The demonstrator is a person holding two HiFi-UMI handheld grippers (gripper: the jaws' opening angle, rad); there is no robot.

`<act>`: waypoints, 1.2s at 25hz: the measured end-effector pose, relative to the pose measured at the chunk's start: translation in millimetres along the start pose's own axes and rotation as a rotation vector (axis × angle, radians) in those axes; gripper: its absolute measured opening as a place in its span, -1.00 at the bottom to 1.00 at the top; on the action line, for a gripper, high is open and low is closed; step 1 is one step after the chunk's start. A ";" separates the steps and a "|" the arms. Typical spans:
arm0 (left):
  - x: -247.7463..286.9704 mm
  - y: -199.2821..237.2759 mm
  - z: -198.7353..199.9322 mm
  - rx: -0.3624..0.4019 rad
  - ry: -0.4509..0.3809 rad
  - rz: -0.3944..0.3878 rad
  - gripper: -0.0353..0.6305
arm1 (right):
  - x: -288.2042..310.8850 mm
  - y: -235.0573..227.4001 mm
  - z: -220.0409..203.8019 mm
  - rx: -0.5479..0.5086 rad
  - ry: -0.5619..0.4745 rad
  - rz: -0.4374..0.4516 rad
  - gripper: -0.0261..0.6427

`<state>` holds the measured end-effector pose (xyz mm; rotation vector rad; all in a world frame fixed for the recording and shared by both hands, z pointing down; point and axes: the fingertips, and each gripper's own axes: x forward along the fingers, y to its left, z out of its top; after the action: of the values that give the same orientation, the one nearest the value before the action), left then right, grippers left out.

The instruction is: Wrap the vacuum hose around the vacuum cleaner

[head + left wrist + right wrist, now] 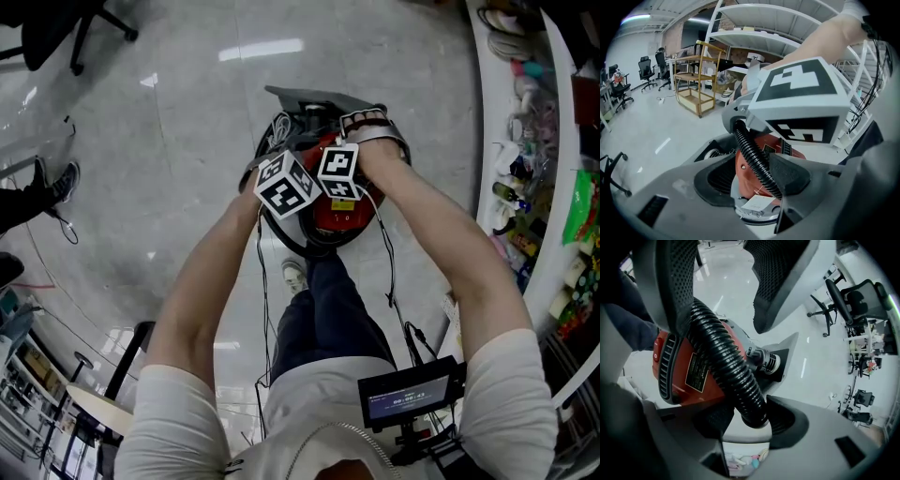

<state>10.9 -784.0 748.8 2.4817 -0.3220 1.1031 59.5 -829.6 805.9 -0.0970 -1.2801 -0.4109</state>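
Standing over the vacuum cleaner [339, 217], which sits on the floor [187, 112] at twelve o'clock from the person's shoe, the person reaches both tongs down onto its red body.

The left tongs [752, 185] are spread. The black ribbed vacuum hose [751, 157] runs between them from eleven o'clock to five o'clock, leaning on the pad at the three o'clock side and clear of the other.

The right tongs [740, 427] also stand wide. The hose drops between them from ten o'clock and rests against the pad at three o'clock, and nothing shows it being squeezed.

The hose looks light, bendy and springy, so it will likely try to uncoil once let go. Its ribs should give the pads purchase, but a hard pinch could flatten them. The best hold is probably square across the ribs, close to where the last turn leaves the body, so each new turn is laid under light tension.

The cleaner's shell looks like hard, smooth plastic and seems far heavier than the hose. It may shift if pulled sideways.
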 end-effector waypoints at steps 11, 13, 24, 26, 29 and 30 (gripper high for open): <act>-12.7 12.6 -26.6 -0.044 0.040 0.027 -0.21 | -11.7 -9.1 2.1 0.154 -0.151 0.056 -0.32; -15.6 13.5 -27.9 -0.058 0.038 0.037 -0.21 | -13.8 -7.5 -3.1 0.168 -0.149 0.054 -0.32; -44.1 10.3 -18.2 -0.141 0.003 0.107 -0.21 | -46.3 4.6 -45.2 0.438 -0.207 0.045 -0.32; -52.5 5.4 -12.7 -0.162 -0.018 0.120 -0.21 | -58.4 11.6 -52.0 0.543 -0.244 0.065 -0.32; -67.2 -6.2 -3.0 -0.189 -0.055 0.135 -0.21 | -81.5 27.3 -56.9 0.723 -0.327 0.111 -0.32; -72.8 -11.2 0.8 -0.200 -0.071 0.140 -0.21 | -90.5 33.4 -57.4 0.780 -0.357 0.124 -0.32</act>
<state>-32.7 -771.0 690.7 2.3526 -0.6054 0.9846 103.1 -793.6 708.9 0.4247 -1.6965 0.2422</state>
